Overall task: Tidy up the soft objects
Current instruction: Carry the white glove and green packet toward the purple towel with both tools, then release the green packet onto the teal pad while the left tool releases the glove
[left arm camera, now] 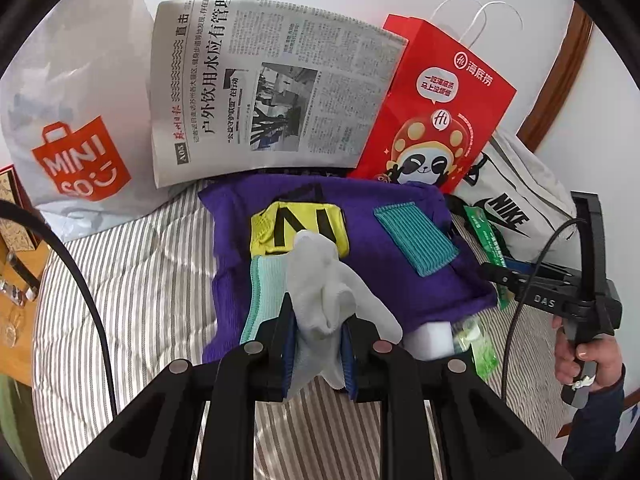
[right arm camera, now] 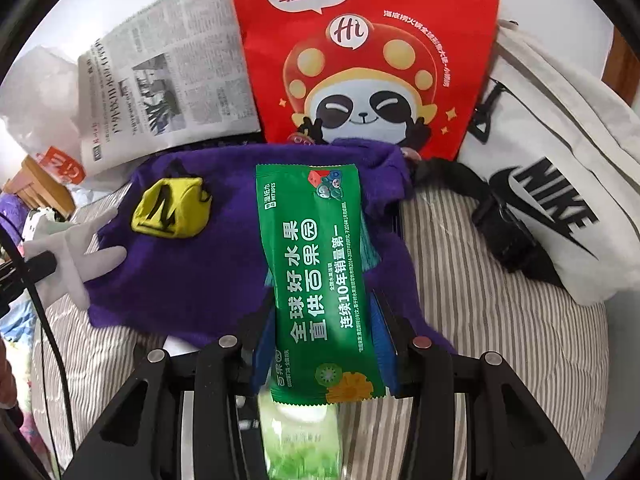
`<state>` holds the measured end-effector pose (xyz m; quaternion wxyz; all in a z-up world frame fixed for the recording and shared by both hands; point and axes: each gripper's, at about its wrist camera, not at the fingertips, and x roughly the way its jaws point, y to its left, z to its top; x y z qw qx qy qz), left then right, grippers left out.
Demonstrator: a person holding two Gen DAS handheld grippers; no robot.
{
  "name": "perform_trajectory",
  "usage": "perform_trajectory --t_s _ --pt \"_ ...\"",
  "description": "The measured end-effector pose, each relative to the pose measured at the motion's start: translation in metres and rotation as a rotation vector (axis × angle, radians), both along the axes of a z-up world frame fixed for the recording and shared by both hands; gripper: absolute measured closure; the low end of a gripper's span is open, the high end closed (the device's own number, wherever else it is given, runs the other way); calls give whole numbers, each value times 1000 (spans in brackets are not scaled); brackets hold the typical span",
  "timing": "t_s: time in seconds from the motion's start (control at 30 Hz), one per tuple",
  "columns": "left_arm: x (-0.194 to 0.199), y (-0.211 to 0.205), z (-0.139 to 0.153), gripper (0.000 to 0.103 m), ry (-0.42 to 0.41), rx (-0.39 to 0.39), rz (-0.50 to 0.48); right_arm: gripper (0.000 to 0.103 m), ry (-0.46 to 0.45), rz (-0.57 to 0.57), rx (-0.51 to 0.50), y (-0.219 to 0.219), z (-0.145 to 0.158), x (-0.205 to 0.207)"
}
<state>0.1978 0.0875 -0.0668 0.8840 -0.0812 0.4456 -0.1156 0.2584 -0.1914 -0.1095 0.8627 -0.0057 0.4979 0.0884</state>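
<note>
Above striped bedding [left arm camera: 132,264], left claw [left arm camera: 318,344] grips white glove [left arm camera: 324,292], right claw [right arm camera: 320,344] green wipes packet [right arm camera: 316,264].

Home bedroom, striped quilt [left arm camera: 140,264], shopping bags [left arm camera: 76,128], newspaper [left arm camera: 272,80]

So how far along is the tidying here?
Midway, I'd guess. The yellow pouch and teal cloth already lie on the purple towel. The left fingers pinch a white sock; the right fingers hold a green wipes packet. Both still need placing.
</note>
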Motion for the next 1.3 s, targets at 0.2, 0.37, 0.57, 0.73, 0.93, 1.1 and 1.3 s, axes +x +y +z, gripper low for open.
perform_trajectory --t_s 0.2,0.37,0.57,0.73,0.93,1.1,1.3 --pt "17 -3 -7 84 6 9 -4 59 19 -6 1 4 -21 24" --pt "30 -1 -22 84 21 -16 -1 59 55 2 -15 9 -41 24" --pt "40 -2 -47 84 56 -24 0 59 55 8 -45 12 -54 23" --pt "43 -3 -63 84 64 -6 -6 59 67 11 -71 15 -65 25" --pt "52 -10 -78 84 86 42 -24 59 67 12 -79 18 -71 28" --pt "54 -11 -90 82 110 39 -31 59 70 24 -77 19 -73 31" --pt "54 -14 -94 81 112 65 -47 53 66 40 -59 16 -73 31"
